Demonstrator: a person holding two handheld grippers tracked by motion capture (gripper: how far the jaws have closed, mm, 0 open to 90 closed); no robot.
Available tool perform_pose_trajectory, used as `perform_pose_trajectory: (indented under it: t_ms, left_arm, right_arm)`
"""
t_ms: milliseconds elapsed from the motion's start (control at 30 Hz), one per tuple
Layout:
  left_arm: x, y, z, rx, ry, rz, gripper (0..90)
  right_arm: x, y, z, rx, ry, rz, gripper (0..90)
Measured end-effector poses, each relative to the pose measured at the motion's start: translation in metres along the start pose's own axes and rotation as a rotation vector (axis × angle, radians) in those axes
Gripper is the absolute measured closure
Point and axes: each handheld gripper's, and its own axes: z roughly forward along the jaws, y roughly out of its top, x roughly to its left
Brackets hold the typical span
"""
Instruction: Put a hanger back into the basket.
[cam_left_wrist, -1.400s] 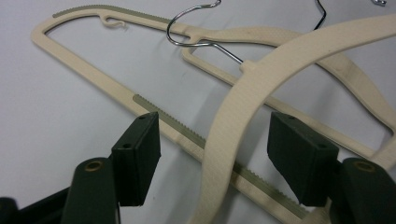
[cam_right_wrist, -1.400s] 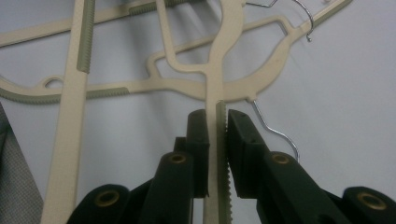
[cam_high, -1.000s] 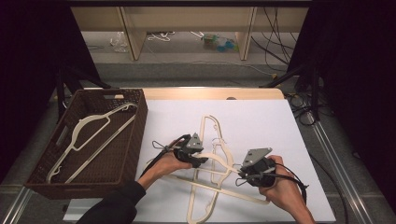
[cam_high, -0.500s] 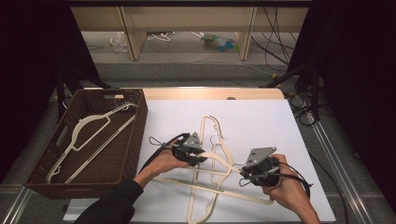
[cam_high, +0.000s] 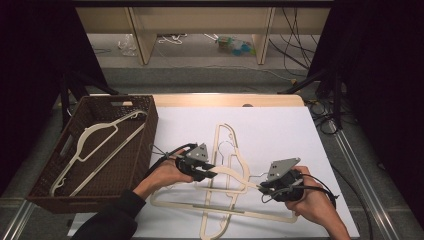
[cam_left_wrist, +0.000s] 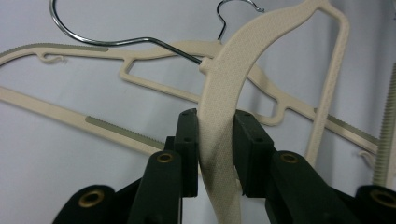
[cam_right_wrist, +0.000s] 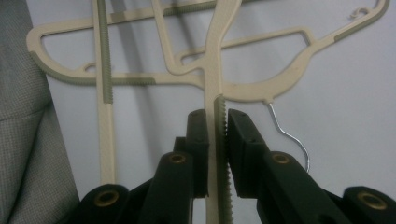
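Observation:
A cream plastic hanger (cam_high: 235, 176) is held just above the white sheet between both grippers. My left gripper (cam_high: 213, 174) is shut on its broad textured arm (cam_left_wrist: 219, 135); the jaws have just been closing, and the arm sits pinched between the pads. The hanger's chrome hook (cam_left_wrist: 93, 39) curves off to the upper left in the left gripper view. My right gripper (cam_high: 262, 189) is shut on the ridged grey edge of the hanger's other arm (cam_right_wrist: 218, 154). Two more cream hangers lie crossed under it, one lengthwise (cam_high: 226, 142) and one crosswise (cam_high: 240, 214).
A dark wicker basket (cam_high: 149, 120) stands at the left of the table with another cream hanger (cam_high: 95, 145) inside. The white sheet (cam_high: 285, 130) covers the table up to a wooden strip (cam_high: 225, 100) at the back. Cables trail at the right.
The left hand has risen slightly with the hanger's arm between its jaws. The right hand has stayed about where it was, still gripping.

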Motion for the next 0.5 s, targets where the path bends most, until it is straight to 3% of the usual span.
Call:
perform_pose_trajectory:
  t_ms: [167, 267, 367, 433, 500]
  left_arm:
    - [-0.005, 0.000, -0.009, -0.017, -0.026, -0.018, 73.8]
    - [-0.009, 0.001, -0.012, -0.030, -0.044, -0.037, 74.4]
    - [-0.013, 0.003, -0.017, -0.054, -0.060, -0.060, 74.8]
    - [-0.015, 0.005, -0.020, -0.063, -0.060, -0.055, 75.0]
    - [-0.017, 0.005, -0.024, -0.065, -0.056, -0.063, 75.3]
  right_arm:
    - [0.000, -0.001, -0.001, 0.000, 0.021, 0.007, 79.1]
    - [0.000, 0.000, -0.004, -0.014, 0.010, 0.017, 78.0]
    - [-0.001, 0.000, -0.006, -0.035, 0.035, 0.034, 72.2]
    - [-0.001, 0.000, -0.008, -0.049, 0.024, 0.045, 67.9]
    - [-0.002, 0.001, -0.011, -0.099, 0.002, 0.089, 62.5]
